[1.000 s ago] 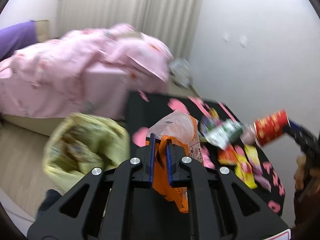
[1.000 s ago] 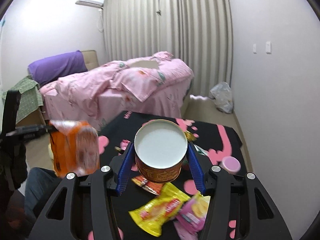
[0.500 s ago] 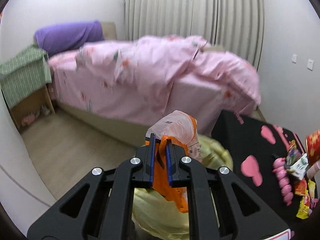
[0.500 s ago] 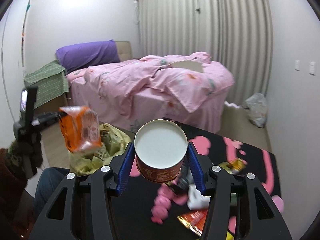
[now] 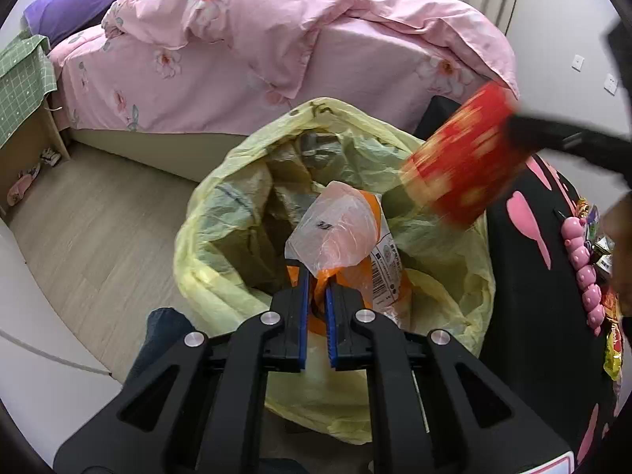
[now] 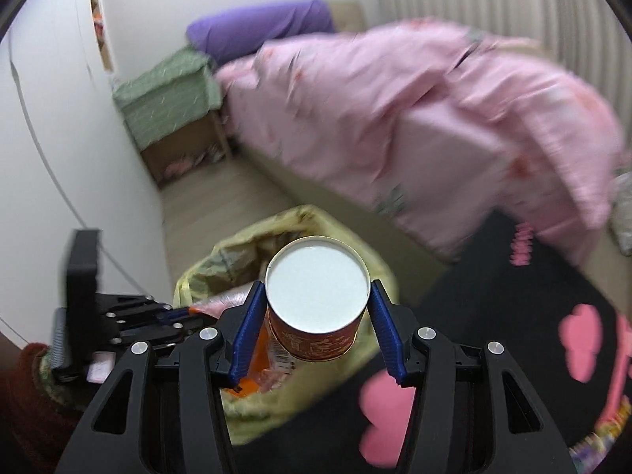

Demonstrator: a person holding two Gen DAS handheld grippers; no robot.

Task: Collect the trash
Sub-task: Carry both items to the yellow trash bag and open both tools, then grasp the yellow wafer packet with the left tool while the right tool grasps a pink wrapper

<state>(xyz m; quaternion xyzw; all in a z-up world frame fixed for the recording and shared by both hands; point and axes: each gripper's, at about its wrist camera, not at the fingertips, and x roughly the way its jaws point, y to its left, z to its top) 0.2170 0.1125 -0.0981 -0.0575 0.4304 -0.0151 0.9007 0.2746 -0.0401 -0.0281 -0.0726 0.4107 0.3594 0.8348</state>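
Note:
My left gripper (image 5: 316,276) is shut on an orange and clear plastic wrapper (image 5: 347,237), held over the mouth of a yellow trash bag (image 5: 221,237) on the floor. My right gripper (image 6: 316,300) is shut on a red paper cup (image 6: 316,316) with a white base facing the camera, also above the trash bag (image 6: 252,414). From the left wrist view the cup (image 5: 458,166) shows blurred at the bag's right rim. The left gripper (image 6: 173,316) with its wrapper shows at the left of the right wrist view. Crumpled trash fills the bag.
A black table with pink hearts (image 5: 525,276) stands right of the bag, with snack wrappers (image 5: 612,339) and a pink beaded toy (image 5: 584,268) on it. A bed with pink bedding (image 5: 276,39) lies behind. A green-covered stand (image 5: 19,79) is at the left wall. Wood floor (image 5: 98,237) lies left of the bag.
Both grippers swung left from the table to above the yellow bag and tilted down. The wrapper and the cup stayed gripped throughout.

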